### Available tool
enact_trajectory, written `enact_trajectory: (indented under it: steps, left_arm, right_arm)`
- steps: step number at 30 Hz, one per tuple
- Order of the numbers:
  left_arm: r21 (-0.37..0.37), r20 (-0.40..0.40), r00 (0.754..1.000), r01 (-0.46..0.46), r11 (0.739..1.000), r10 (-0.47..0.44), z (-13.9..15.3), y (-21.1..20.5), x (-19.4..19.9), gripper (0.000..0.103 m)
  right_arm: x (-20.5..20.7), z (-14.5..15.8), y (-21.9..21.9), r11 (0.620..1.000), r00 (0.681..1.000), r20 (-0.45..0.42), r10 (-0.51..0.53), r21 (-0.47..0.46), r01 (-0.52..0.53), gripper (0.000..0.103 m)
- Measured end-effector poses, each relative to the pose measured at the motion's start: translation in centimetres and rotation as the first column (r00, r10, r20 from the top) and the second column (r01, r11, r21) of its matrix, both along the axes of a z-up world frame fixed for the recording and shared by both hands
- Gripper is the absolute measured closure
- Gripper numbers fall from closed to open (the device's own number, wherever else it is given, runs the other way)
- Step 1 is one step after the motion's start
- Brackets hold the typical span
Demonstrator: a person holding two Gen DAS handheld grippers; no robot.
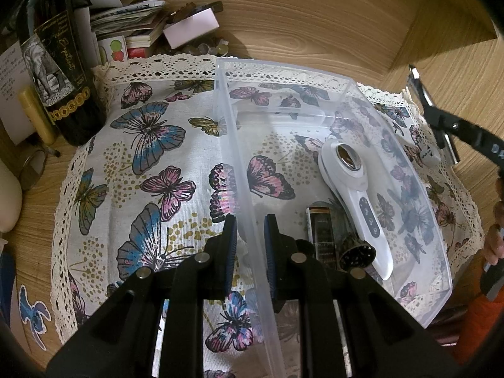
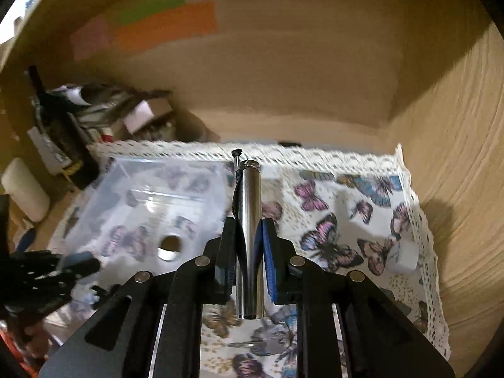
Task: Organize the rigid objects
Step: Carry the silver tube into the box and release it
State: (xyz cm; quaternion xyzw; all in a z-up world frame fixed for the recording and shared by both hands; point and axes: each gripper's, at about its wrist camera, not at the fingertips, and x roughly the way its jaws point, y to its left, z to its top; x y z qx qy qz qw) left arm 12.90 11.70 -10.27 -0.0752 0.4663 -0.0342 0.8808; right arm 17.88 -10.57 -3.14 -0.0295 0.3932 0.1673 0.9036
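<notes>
A clear plastic bin (image 1: 318,78) sits on a butterfly cloth (image 1: 151,145). In it lie a white handheld device (image 1: 356,189), a dark box (image 1: 321,233) and a dark ridged cap (image 1: 357,252). My left gripper (image 1: 250,239) is shut on the bin's left wall (image 1: 239,145), one finger on each side. My right gripper (image 2: 249,242) is shut on a silver metal cylinder (image 2: 250,220) with a black cord at its tip, held above the cloth just right of the bin (image 2: 151,195). The right gripper also shows in the left wrist view (image 1: 419,77).
A wine bottle (image 1: 60,72), papers and small boxes (image 1: 141,22) crowd the back left corner. A white cylinder (image 2: 404,256) lies on the cloth at the right. Wooden walls (image 2: 456,189) close in behind and right. The cloth left of the bin is bare.
</notes>
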Motion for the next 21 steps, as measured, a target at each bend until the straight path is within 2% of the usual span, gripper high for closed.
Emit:
enact_trajectory:
  steps: [7, 11, 16, 21]
  left_arm:
    - [-0.001, 0.000, 1.000, 0.000, 1.000, 0.000, 0.0, 0.1, 0.0, 0.087]
    - [-0.002, 0.001, 1.000, 0.001, 1.000, -0.001, 0.0, 0.1, 0.0, 0.087]
    - [-0.003, 0.000, 1.000, 0.001, 1.000, -0.001, 0.0, 0.1, 0.0, 0.087]
    - [-0.004, 0.000, 1.000, 0.001, 1.000, -0.001, 0.0, 0.2, 0.1, 0.087]
  right_arm:
    - [-1.5, 1.1, 2.5, 0.996, 0.996, 0.026, 0.084, 0.029, -0.085, 0.088]
    - [-2.2, 0.9, 4.2, 0.990, 0.990, 0.011, 0.138, 0.028, -0.138, 0.088]
    - [-2.2, -0.9, 6.4, 0.976, 0.974, -0.058, 0.217, 0.037, -0.215, 0.088]
    - [-1.7, -3.0, 7.8, 0.968, 0.960, -0.127, 0.250, 0.010, -0.250, 0.088]
